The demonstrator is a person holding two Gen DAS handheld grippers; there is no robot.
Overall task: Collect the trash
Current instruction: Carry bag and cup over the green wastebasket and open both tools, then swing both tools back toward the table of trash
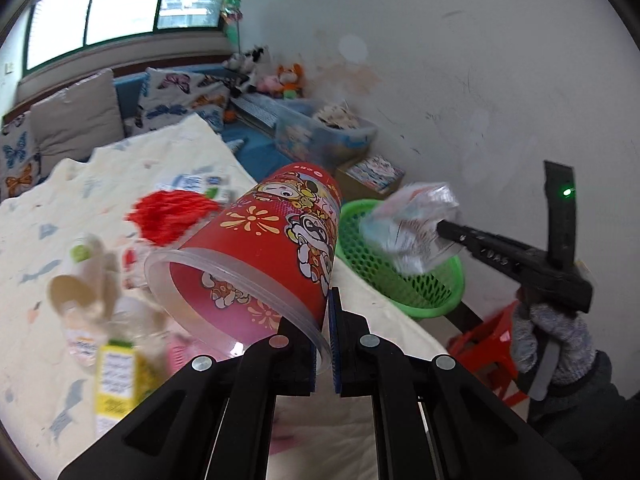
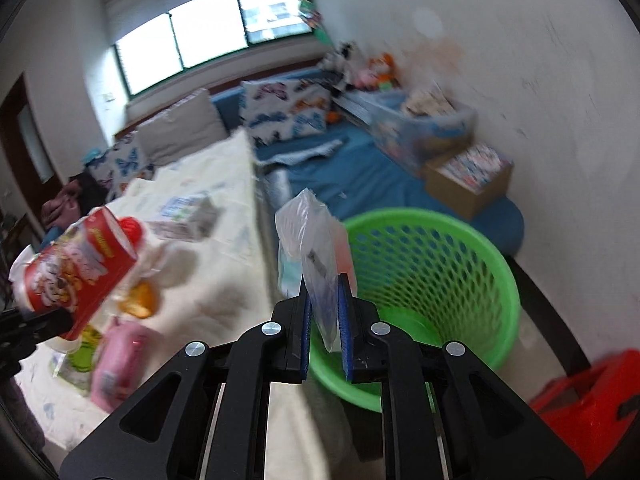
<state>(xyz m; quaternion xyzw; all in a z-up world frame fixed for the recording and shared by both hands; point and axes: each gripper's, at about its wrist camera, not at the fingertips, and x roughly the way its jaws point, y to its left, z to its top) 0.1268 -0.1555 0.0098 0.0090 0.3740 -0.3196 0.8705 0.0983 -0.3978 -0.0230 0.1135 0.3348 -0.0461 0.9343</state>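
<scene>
Red printed plastic cup with cartoon figures and a clear rim (image 1: 272,248) is tipped on its side in the air above the cream patterned cloth surface (image 1: 192,152). Cup interior looks empty. Left gripper (image 1: 325,344) jaws are closed to a thin gap, pinching the cup wall at the rim.

Crumpled clear plastic wrapper with pale print (image 2: 316,248) sits between the right gripper (image 2: 325,324) jaws, which are nearly closed and pinching its lower part. In the left wrist view the wrapper hangs over the mouth of the green perforated plastic basket (image 2: 432,280). Basket stands just off the surface edge, beside a red plastic stool (image 2: 592,396). What shows of the basket bottom is bare green.

A gloved hand (image 1: 556,344) grips the right gripper handle.

Left on the surface, blurred: a red fringed item (image 1: 172,212), a white printed carton (image 2: 184,216), a pink packet (image 2: 120,356), a yellow-green labelled box (image 1: 116,384), a beige paper tube (image 1: 76,280).

Further back by the wall: a clear storage bin (image 2: 424,132) and a cardboard box (image 2: 472,180), both filled with printed items.
</scene>
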